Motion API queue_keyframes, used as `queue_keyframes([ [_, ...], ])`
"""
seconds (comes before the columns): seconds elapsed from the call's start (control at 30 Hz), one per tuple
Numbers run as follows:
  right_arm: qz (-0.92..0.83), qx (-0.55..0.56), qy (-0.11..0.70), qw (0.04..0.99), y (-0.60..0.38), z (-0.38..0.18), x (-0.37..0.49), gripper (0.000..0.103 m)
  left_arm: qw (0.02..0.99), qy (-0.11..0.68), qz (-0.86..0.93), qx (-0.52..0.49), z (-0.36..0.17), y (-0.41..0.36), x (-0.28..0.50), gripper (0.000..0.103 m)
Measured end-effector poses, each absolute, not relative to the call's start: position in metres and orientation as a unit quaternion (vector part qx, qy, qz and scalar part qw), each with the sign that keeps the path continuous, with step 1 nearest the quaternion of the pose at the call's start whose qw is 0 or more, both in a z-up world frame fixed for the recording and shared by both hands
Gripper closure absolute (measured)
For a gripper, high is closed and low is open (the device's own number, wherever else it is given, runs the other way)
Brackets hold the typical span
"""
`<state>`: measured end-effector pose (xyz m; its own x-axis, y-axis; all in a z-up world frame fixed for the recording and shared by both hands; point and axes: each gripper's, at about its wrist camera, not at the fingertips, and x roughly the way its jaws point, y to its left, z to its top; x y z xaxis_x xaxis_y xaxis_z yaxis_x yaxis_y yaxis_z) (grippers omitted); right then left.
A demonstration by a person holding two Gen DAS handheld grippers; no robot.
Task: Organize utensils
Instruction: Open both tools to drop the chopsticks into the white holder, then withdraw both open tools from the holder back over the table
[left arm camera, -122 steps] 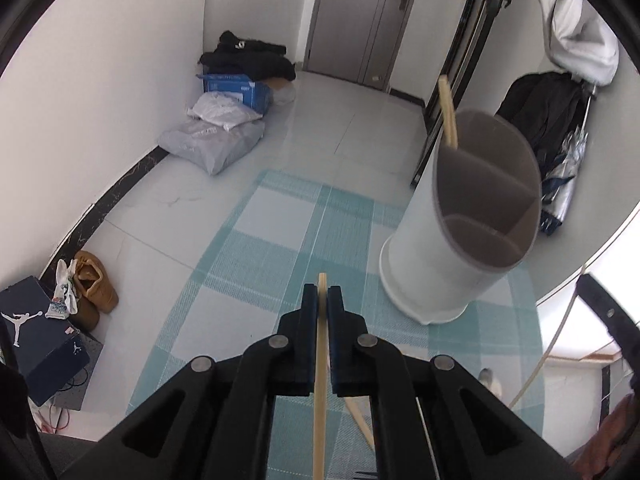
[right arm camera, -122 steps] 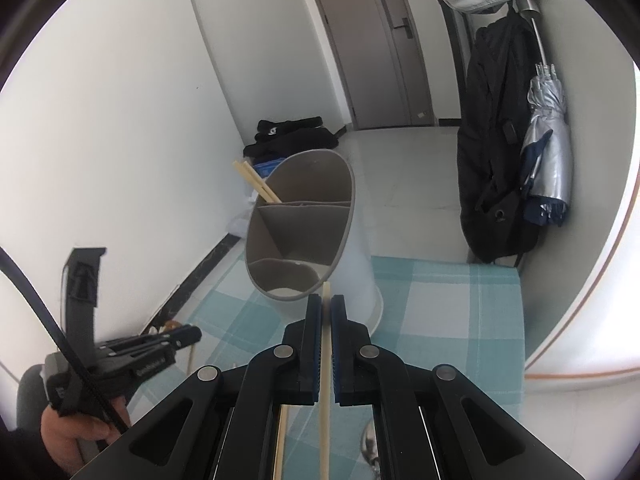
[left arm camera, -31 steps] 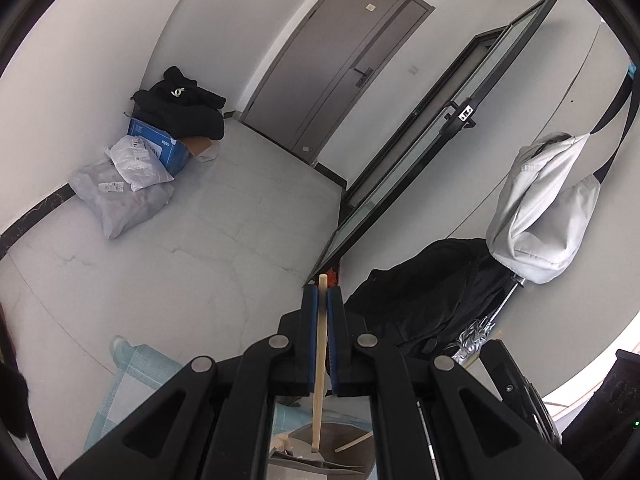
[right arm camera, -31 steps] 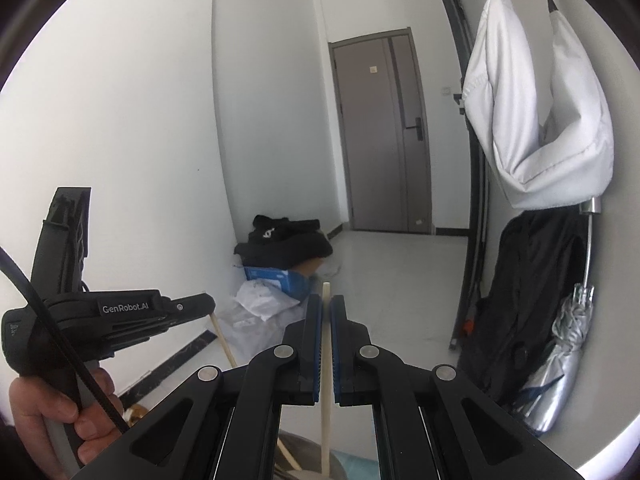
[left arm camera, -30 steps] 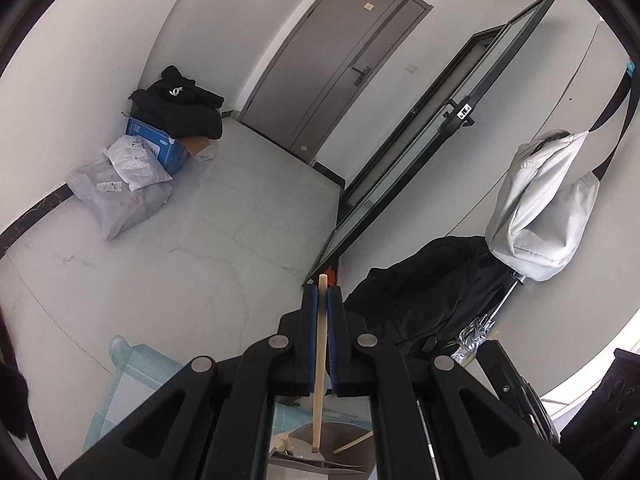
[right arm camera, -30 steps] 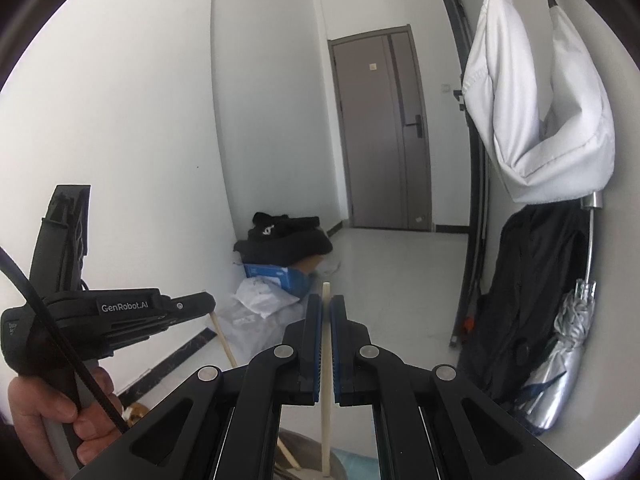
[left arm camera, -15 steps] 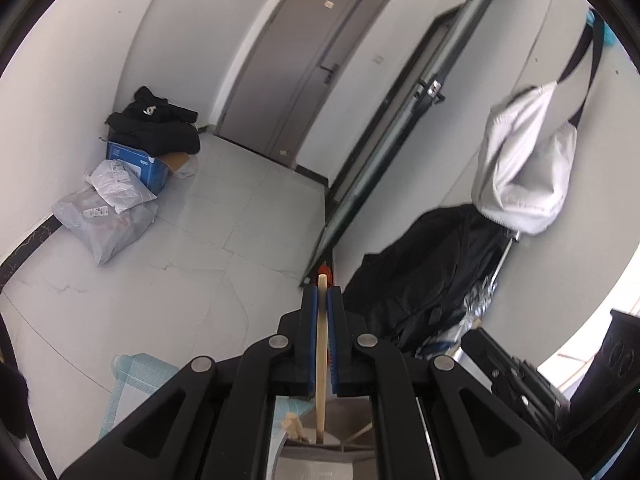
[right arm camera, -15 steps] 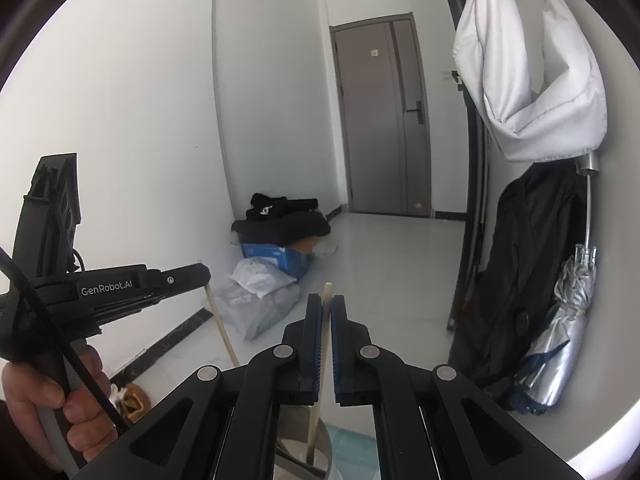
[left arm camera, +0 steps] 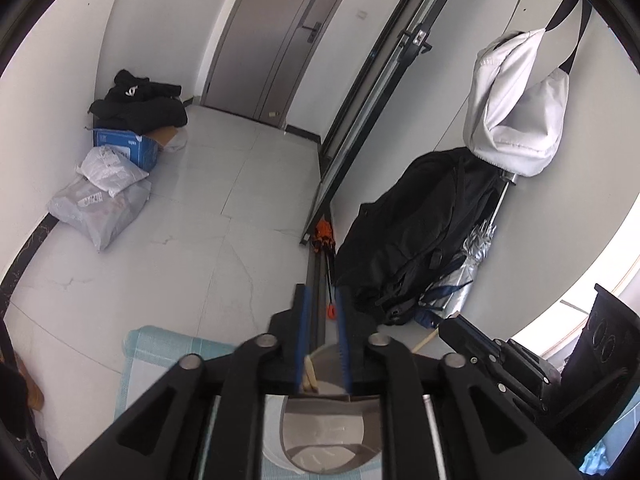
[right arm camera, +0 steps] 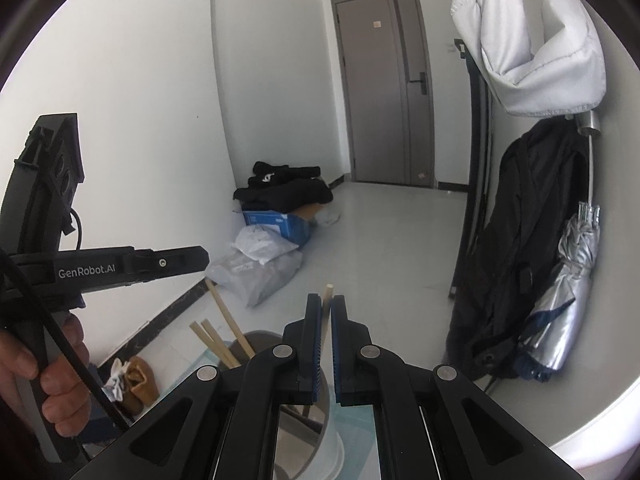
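In the left wrist view my left gripper (left arm camera: 322, 304) is open and empty, right above the white utensil holder with grey compartments (left arm camera: 332, 440). Chopstick tops (left arm camera: 309, 372) stand in its far compartment. In the right wrist view my right gripper (right arm camera: 326, 312) has its jaws slightly apart with a wooden chopstick (right arm camera: 327, 312) between them, leaning, its lower end inside the holder (right arm camera: 312, 412). Three more chopsticks (right arm camera: 220, 332) stick up from the holder on the left. The left gripper (right arm camera: 120, 266) shows there at left, held by a hand.
The holder stands on a teal checked mat (left arm camera: 160, 344). Beyond lie the tiled floor, a blue box with black clothes (left arm camera: 128, 132), grey bags (left arm camera: 100, 204), a black jacket and umbrella (left arm camera: 420, 248) by the wall, and a grey door (right arm camera: 384, 88).
My left gripper has opened and its chopstick has dropped into the holder. My right gripper's jaws have loosened and its chopstick now leans between them.
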<state>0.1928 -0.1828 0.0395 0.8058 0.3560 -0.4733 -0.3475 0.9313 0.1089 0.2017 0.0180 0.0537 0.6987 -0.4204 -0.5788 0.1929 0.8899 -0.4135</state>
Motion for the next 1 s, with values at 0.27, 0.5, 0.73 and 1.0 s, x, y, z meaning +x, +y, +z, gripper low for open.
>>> queue_keyframes([
  [0.27,0.180,0.013,0.256,0.950,-0.193,0.044,0.171,0.095,0.926,0.321,-0.111,-0.165,0.064,0.032,0.174,0.036],
  [0.5,0.167,0.031,0.241,0.956,-0.207,0.064,0.140,0.072,0.938,0.297,-0.070,-0.164,0.085,0.039,0.144,0.021],
  [0.73,0.159,0.042,0.222,0.961,-0.212,0.078,0.098,0.055,0.945,0.293,-0.050,-0.136,0.098,0.035,0.106,0.019],
  [1.0,0.153,0.050,0.206,0.965,-0.213,0.083,0.046,0.040,0.952,0.273,-0.040,-0.137,0.102,0.037,0.061,0.017],
])
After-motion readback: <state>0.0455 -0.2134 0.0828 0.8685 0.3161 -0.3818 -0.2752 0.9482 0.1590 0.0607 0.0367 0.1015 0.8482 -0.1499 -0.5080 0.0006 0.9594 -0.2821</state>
